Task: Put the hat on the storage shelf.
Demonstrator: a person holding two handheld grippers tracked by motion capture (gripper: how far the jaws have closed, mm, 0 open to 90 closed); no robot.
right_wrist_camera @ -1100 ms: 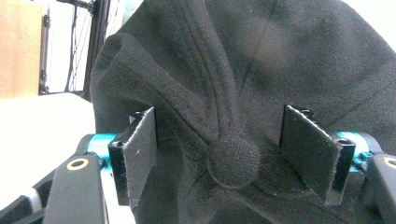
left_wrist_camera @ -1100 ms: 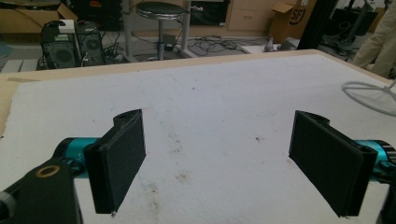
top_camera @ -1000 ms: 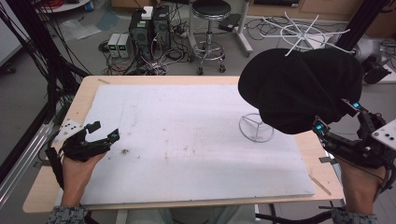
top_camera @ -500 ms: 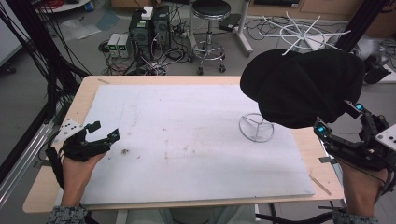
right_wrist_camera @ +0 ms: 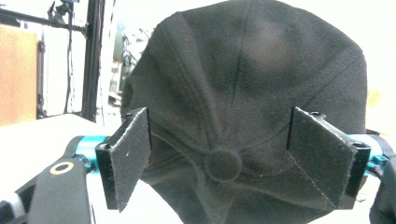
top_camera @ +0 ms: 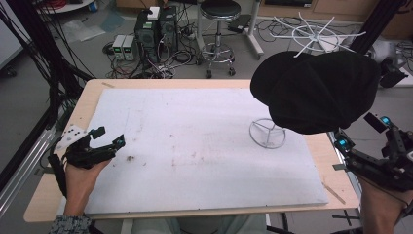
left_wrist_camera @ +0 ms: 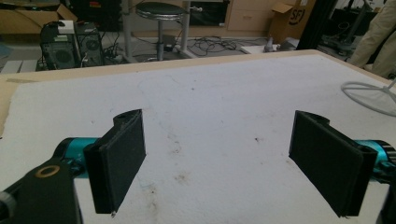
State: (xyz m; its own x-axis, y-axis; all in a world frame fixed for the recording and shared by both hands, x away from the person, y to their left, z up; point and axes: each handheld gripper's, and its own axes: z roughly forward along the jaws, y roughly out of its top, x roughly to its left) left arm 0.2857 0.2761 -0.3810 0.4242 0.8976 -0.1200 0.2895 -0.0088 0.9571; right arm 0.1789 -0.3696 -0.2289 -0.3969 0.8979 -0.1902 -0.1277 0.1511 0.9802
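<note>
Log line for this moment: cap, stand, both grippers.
cap: on stand | right gripper: jaws just opening, off cap | left gripper: open, empty, over mat

High view overlooks the table (top_camera: 146, 214); gripper views sit low, facing across it.

A grey floor (top_camera: 29, 92) lies beyond the far edge of the surface (top_camera: 87, 97). A round stool (top_camera: 221, 9), computer boxes (top_camera: 155, 29) and tangled cables (top_camera: 180, 53) stand there. Black poles (top_camera: 34, 39) rise at the left.
</note>
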